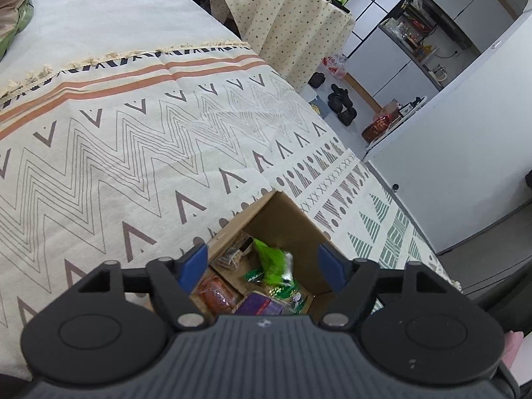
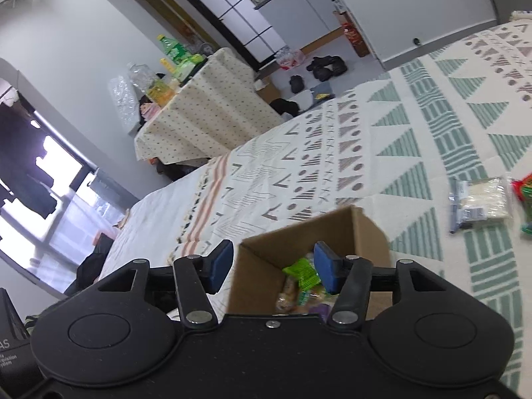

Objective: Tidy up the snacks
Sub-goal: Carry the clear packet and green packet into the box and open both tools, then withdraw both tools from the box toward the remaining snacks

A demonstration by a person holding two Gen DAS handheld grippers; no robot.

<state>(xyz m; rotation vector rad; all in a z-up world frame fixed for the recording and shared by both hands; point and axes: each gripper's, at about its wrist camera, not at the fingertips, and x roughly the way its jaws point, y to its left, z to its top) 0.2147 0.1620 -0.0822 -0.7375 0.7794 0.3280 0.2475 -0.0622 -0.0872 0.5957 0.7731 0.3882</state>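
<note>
An open cardboard box (image 1: 282, 222) sits on a patterned bedspread and holds several snack packs: a bright green bag (image 1: 271, 262), an orange-red pack (image 1: 216, 294), a purple pack (image 1: 261, 304). My left gripper (image 1: 262, 269) hovers open and empty right above the box. The box also shows in the right wrist view (image 2: 319, 232), with a green pack (image 2: 302, 274) inside. My right gripper (image 2: 272, 267) is open and empty over the box's near left rim. A clear pack of pale snacks (image 2: 478, 202) and a red-green pack (image 2: 524, 196) lie loose on the bedspread to the right.
The bedspread (image 1: 139, 139) covers a wide bed. Beyond it stands a small table with a dotted cloth (image 1: 282, 20) carrying bottles. Black shoes (image 1: 340, 98) lie on the floor near a white wall (image 1: 459, 139). A bright window (image 2: 43, 179) is at far left.
</note>
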